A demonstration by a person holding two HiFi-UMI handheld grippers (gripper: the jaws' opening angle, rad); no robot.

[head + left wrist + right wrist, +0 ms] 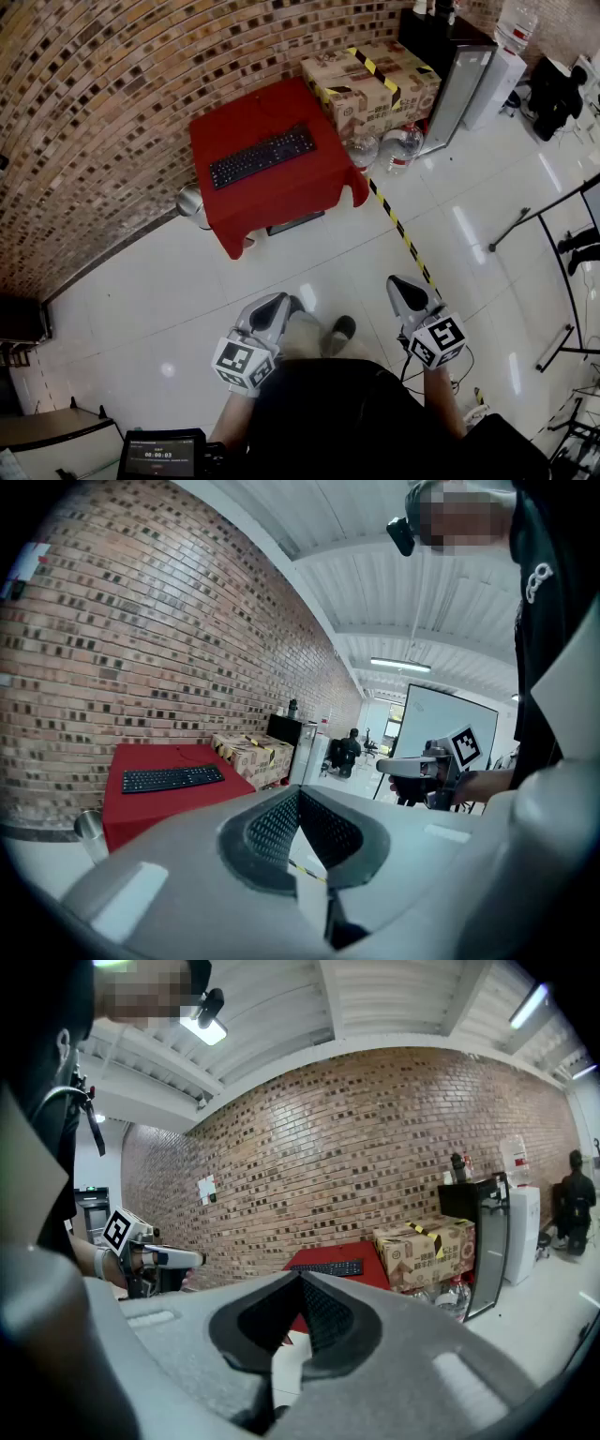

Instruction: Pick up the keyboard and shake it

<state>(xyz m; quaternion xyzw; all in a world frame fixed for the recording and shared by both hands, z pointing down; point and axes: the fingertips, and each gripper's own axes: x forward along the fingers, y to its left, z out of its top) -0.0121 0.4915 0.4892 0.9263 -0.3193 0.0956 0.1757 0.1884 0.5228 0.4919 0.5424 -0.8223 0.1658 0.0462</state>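
a lab-like workspace — brick wall (112,112), glossy tiled floor (187,300), cardboard boxes (370,84), whiteboard (441,724), water dispenser (502,66).

We stand well apart from the table (281,202), which sits against the brick wall (112,94) with the keyboard (262,156) lying on it. Cardboard boxes (370,84) stand just to its right, bottles (382,150) on the floor before them, and a bin (190,202) at its left. Our left gripper (277,305) and right gripper (401,286) hang side by side near us.

A: Any text readable?
B: Small screen (159,456) shows a timer, looks like 00:00:03; the line above it is too small. Cardboard boxes (375,80) have print, can't read it.
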